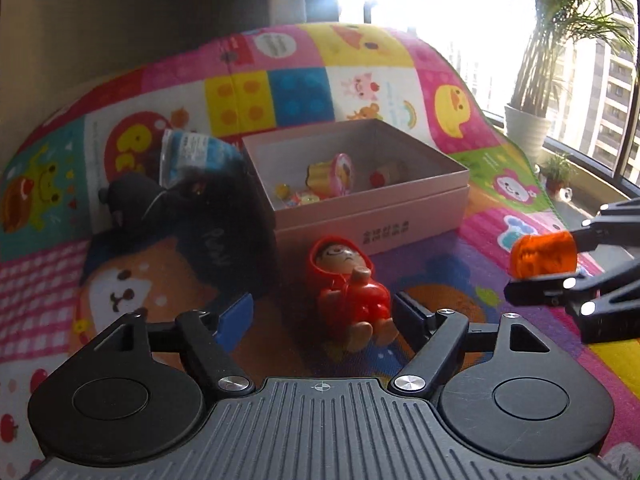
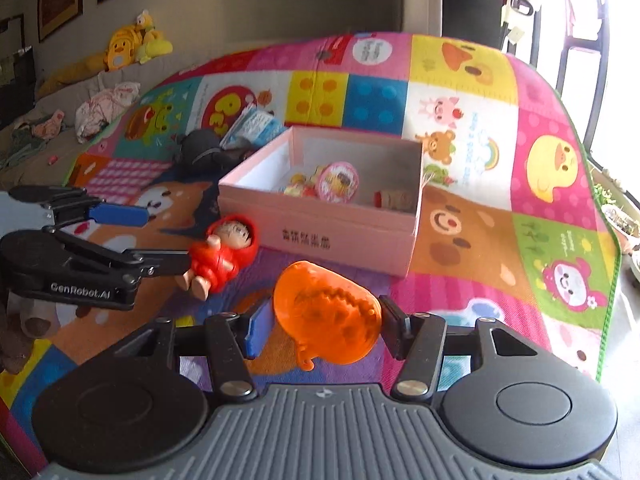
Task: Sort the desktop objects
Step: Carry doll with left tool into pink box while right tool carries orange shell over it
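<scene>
Sorting looks partly done: the pink box (image 2: 320, 216) near the middle of the play mat (image 2: 560, 184) already holds several small toys, while a black pouch (image 1: 168, 208) and a blue packet (image 1: 196, 156) lie outside by its left wall. The right gripper (image 2: 324, 324) pinches an orange translucent toy (image 2: 326, 316) above the mat, short of the box. The left gripper (image 1: 324, 312), jaws spread, brackets the red-hooded doll (image 1: 348, 284), which lies face up, head toward the box, feet toward the gripper.
</scene>
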Action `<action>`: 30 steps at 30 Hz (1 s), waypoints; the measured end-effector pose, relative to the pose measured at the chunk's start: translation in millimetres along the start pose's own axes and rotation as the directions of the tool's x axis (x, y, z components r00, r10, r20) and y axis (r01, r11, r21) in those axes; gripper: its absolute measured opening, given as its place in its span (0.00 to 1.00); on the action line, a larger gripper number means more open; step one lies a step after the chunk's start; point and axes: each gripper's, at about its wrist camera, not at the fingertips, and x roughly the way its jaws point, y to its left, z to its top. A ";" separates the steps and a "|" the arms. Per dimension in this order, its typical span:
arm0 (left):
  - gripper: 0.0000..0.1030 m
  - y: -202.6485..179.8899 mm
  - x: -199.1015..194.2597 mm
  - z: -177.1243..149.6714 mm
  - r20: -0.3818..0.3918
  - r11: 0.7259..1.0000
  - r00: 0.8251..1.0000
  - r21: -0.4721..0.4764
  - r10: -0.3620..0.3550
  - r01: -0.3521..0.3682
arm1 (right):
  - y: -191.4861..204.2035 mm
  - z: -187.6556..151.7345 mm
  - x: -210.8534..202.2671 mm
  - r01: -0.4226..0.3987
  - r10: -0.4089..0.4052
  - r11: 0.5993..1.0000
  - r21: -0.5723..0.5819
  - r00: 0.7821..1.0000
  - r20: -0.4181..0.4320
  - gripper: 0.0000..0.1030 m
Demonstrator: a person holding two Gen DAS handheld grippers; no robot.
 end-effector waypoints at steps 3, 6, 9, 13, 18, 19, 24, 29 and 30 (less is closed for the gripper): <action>0.79 -2.4 16.9 4.0 -0.023 0.999 1.000 -0.045 -0.014 0.013 | 10.7 -13.3 15.8 -0.005 0.004 1.000 -0.022 0.998 -0.056 0.54; 0.79 -12.1 27.4 8.0 -0.015 0.998 0.999 -0.045 -0.038 0.037 | 15.5 -19.6 20.7 -0.010 0.007 0.999 -0.032 0.997 -0.075 0.54; 0.79 -21.5 38.5 7.3 -0.019 1.000 1.000 -0.021 -0.023 0.023 | 15.7 -22.0 22.7 -0.004 0.001 0.999 -0.036 0.996 -0.085 0.54; 0.67 -21.4 51.2 4.2 -0.044 1.000 0.999 -0.022 0.008 -0.009 | 13.6 -26.0 26.7 0.016 -0.019 0.999 -0.036 0.995 -0.099 0.59; 0.55 -8.7 51.7 1.3 -0.035 0.998 0.999 -0.057 0.030 -0.032 | 10.7 -29.2 30.9 0.047 -0.048 0.999 -0.010 0.995 -0.090 0.84; 0.55 -7.4 50.0 0.6 -0.031 0.998 0.999 -0.052 0.035 -0.036 | 10.1 -29.3 31.5 0.043 -0.043 0.999 -0.004 0.995 -0.091 0.84; 0.55 -5.0 31.5 -8.4 -0.033 1.000 0.999 -0.019 0.011 -0.012 | 8.7 -27.7 33.5 0.026 -0.024 0.999 0.019 0.994 -0.110 0.64; 0.55 -7.5 -0.2 -20.3 -0.031 0.999 0.999 0.030 -0.014 0.015 | 13.1 -25.0 24.0 -0.009 0.008 1.000 -0.009 0.992 -0.126 0.54; 0.55 -7.1 -7.7 -20.5 -0.022 0.999 1.000 0.033 -0.015 0.016 | 14.9 -24.5 19.9 -0.010 0.007 1.000 -0.024 0.992 -0.123 0.54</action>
